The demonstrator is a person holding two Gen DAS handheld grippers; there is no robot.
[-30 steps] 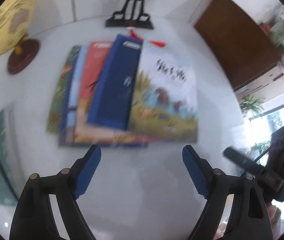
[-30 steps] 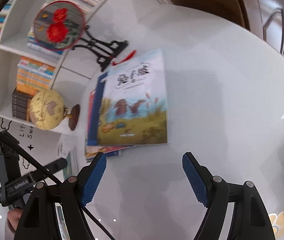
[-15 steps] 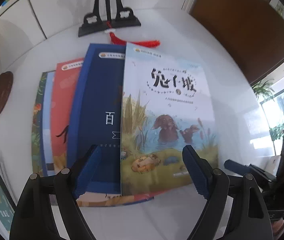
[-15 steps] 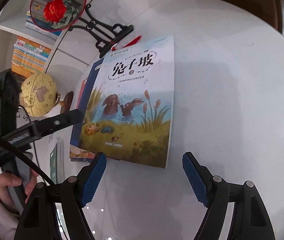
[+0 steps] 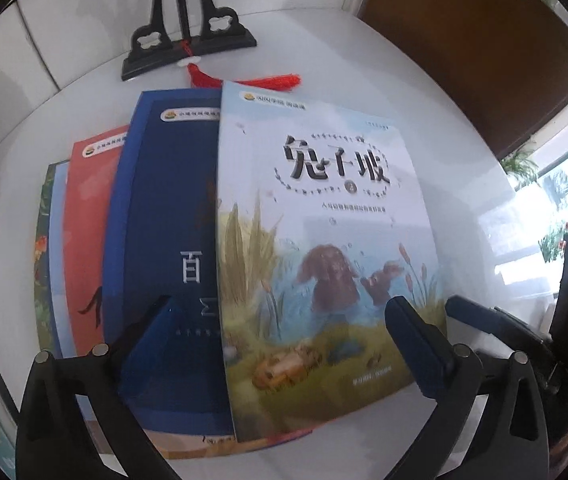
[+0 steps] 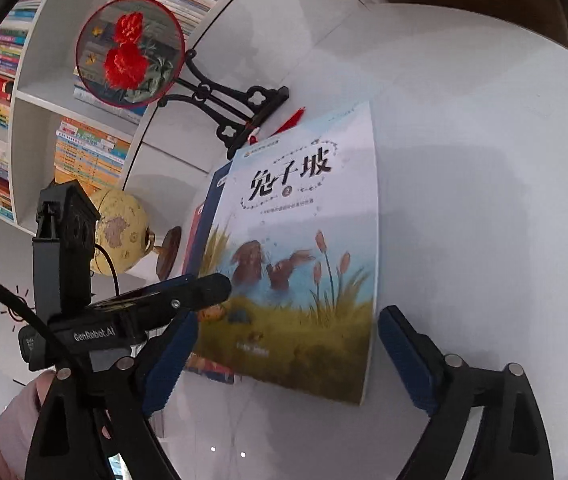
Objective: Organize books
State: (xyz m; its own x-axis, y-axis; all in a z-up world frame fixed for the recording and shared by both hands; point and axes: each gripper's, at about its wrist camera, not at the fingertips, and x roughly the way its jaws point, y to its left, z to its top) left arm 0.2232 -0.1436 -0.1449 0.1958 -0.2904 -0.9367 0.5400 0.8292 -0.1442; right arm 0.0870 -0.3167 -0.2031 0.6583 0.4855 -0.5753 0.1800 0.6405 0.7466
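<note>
A fanned stack of 5 books (image 5: 212,264) is lying flat on the white table (image 5: 463,184), each cover overlapping the one to its left. Counting from the top: 1 pale-blue picture book (image 5: 323,240) titled 兔子坡 with 2 brown rabbits in water, 1 navy book (image 5: 164,240) showing the character 百, 1 red book (image 5: 88,220), then 1 light-blue and 1 green cover, both showing only as thin strips at the left edge. Small orange badges with print too blurred to read are sitting at the tops of the 3 upper covers. Behind the stack 1 black carved stand (image 5: 188,40) is standing, with 1 red tassel (image 5: 244,78) lying at its foot and touching the top edge of the books. In the right wrist view that stand is carrying 1 round fan embroidered with 2 red flowers (image 6: 130,50), and 1 yellow globe (image 6: 118,236) is sitting to the left by white shelves packed with books. The left gripper (image 5: 280,344) is hovering over the stack's near edge, its jaws opening, the navy and rabbit covers lying beneath the gap, pads pressing nothing. The right gripper (image 6: 284,360) is straddling the rabbit book's near right corner, its jaws opening too, gripping nothing. "GenRobot.AI" is reading on the left gripper's body in the right wrist view.
</note>
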